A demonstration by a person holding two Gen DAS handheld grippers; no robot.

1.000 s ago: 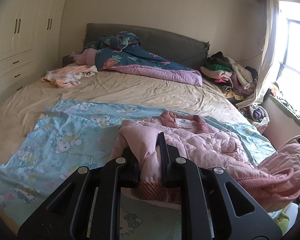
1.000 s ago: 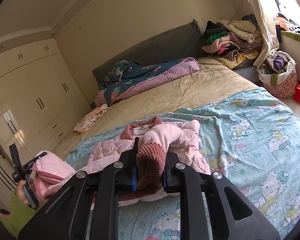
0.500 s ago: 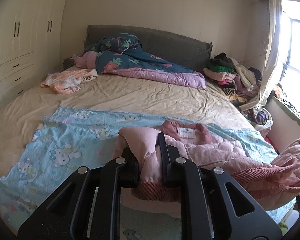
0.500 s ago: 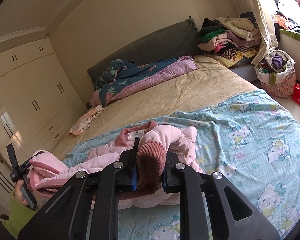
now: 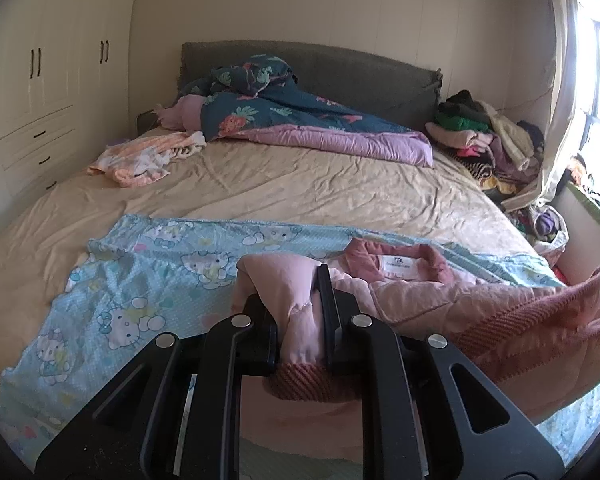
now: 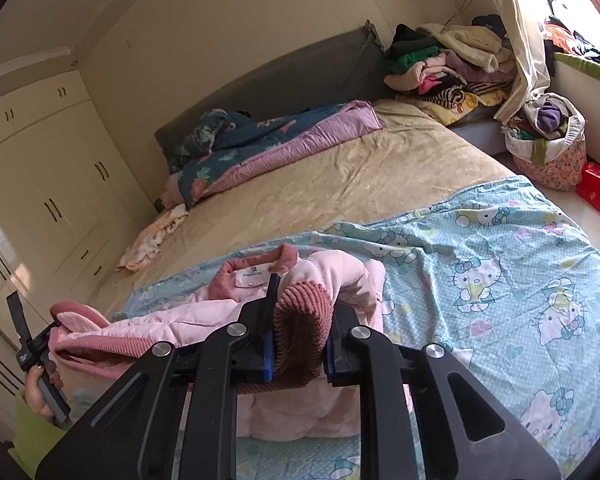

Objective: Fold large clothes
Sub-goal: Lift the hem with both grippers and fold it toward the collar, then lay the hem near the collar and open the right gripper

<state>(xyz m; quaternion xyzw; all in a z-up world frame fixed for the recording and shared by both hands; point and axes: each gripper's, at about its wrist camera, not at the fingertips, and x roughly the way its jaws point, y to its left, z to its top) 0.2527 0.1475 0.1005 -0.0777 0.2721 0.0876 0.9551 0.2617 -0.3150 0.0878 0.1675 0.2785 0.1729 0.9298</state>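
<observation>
A pink quilted jacket (image 5: 440, 304) with darker ribbed trim lies over the near part of the bed, its collar and white label (image 5: 396, 266) facing the headboard. My left gripper (image 5: 300, 304) is shut on a fold of the pink fabric just above a ribbed edge. My right gripper (image 6: 300, 320) is shut on a ribbed cuff of the jacket (image 6: 172, 322). The jacket hangs stretched between the two. In the right wrist view the left gripper (image 6: 32, 344) shows at the far left, held by a hand.
A blue cartoon-cat sheet (image 5: 160, 280) lies under the jacket on the beige bed (image 5: 300, 184). A dark floral quilt (image 5: 284, 112) and an orange garment (image 5: 140, 158) lie near the headboard. A clothes pile (image 6: 448, 64), a full basket (image 6: 548, 152) and a wardrobe (image 5: 40, 100) flank the bed.
Both grippers have drawn back from the headboard with the jacket still gripped. The jacket has gone from crumpled on the sheet to stretched between them.
</observation>
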